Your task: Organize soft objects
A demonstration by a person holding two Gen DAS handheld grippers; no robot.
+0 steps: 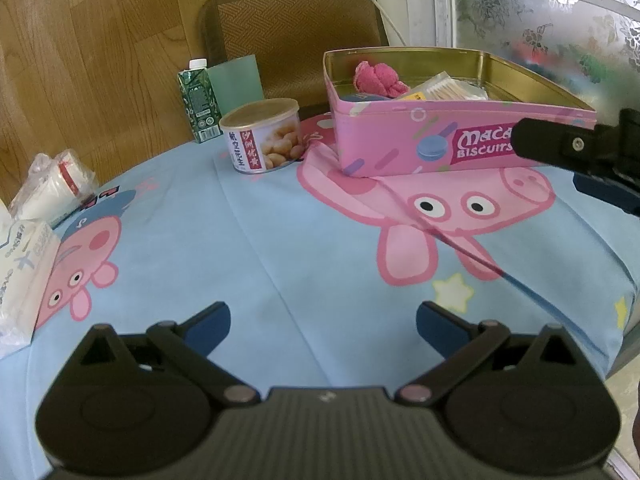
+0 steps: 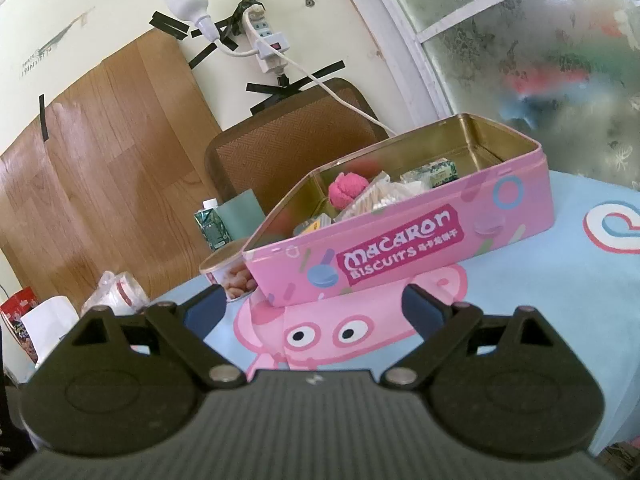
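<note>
A pink macaron biscuit tin point(image 1: 400, 140) point(image 2: 400, 248) stands open at the far side of the table. Inside lie a pink rolled cloth point(image 1: 378, 78) point(image 2: 346, 190), a pack of cotton swabs point(image 1: 448, 90) point(image 2: 372, 200) and small packets. My left gripper point(image 1: 323, 330) is open and empty, low over the tablecloth, well short of the tin. My right gripper point(image 2: 314, 308) is open and empty, just in front of the tin; it also shows at the right edge of the left wrist view point(image 1: 576, 160).
A can of beans point(image 1: 262, 134) point(image 2: 228, 274) stands left of the tin, a green drink carton point(image 1: 199, 100) point(image 2: 212, 224) behind it. Bagged paper cups point(image 1: 52, 184) point(image 2: 116, 294) and a tissue pack point(image 1: 20, 276) lie at the left. A chair point(image 1: 292, 36) stands behind the table.
</note>
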